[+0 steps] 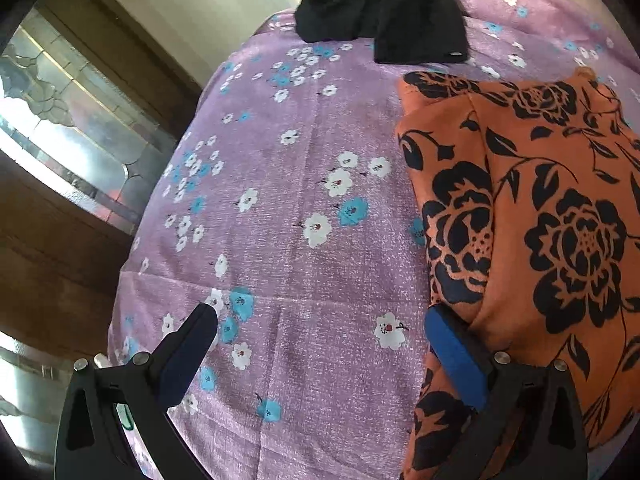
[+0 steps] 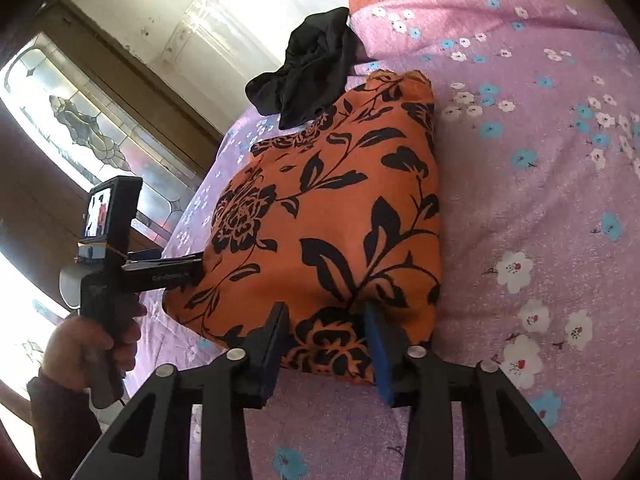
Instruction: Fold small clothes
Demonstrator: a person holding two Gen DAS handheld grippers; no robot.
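Orange floral garment: folded into a thick bundle, laid on the lilac flowered bedsheet, directly ahead of the right jaws. Right gripper: jaws parted about halfway, the bundle's near edge set between them; no firm clamp can be confirmed. Left gripper: jaws spread wide, nothing held; its right finger is met by the bundle's left edge. Black garment: crumpled, beyond the jaws, past the bundle's far end.
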